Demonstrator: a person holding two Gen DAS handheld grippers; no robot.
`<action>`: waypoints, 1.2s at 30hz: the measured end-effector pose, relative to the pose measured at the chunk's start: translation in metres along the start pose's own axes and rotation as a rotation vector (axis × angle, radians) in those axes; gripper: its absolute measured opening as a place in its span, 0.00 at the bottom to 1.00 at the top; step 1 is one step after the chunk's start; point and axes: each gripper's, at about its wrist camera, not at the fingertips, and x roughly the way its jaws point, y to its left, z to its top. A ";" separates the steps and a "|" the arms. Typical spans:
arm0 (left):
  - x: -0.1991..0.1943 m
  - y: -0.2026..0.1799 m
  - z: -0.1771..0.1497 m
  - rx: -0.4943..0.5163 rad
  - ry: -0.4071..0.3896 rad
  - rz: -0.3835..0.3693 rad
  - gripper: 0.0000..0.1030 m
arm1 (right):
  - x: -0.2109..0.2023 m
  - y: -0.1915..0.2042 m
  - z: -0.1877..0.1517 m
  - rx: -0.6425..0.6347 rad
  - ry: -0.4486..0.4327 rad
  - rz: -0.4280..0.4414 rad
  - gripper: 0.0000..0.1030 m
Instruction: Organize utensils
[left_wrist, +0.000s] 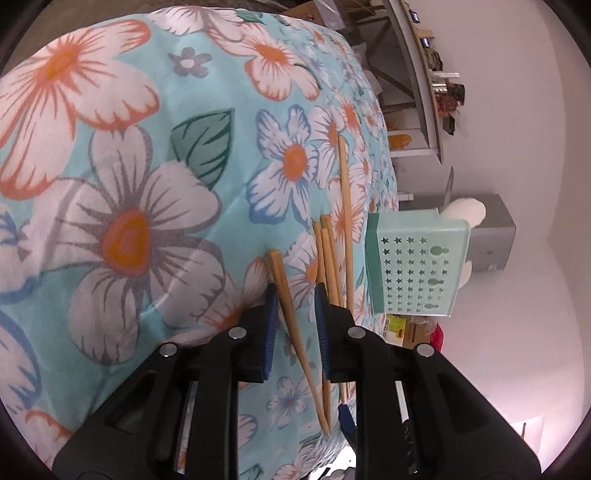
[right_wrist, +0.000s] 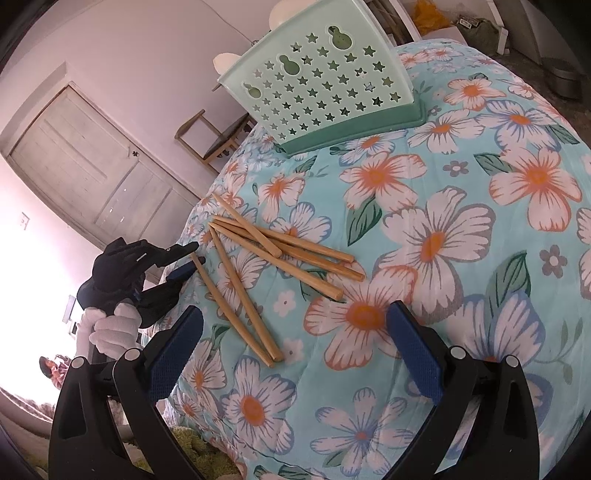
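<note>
my left gripper (left_wrist: 295, 325) straddles one chopstick (left_wrist: 291, 317), pads not pressing; right gripper (right_wrist: 295, 347) gapes wide over the floral cloth (right_wrist: 424, 236).

Both wrist views, close above, share the chopsticks (left_wrist: 295, 325) (right_wrist: 273, 254).

Chopsticks (right_wrist: 273, 266) scattered on tablecloth (right_wrist: 461, 332), utensil holder (right_wrist: 321, 92) behind them
</note>
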 end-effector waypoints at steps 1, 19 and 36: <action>0.001 -0.001 -0.001 -0.001 -0.006 0.007 0.18 | 0.000 0.000 -0.001 -0.001 -0.002 0.000 0.94; 0.005 -0.029 -0.022 0.361 -0.124 0.113 0.13 | -0.004 0.022 0.018 -0.114 0.046 -0.056 0.83; -0.010 -0.020 -0.037 0.572 -0.183 0.040 0.18 | 0.146 0.154 0.117 -0.534 0.226 -0.047 0.35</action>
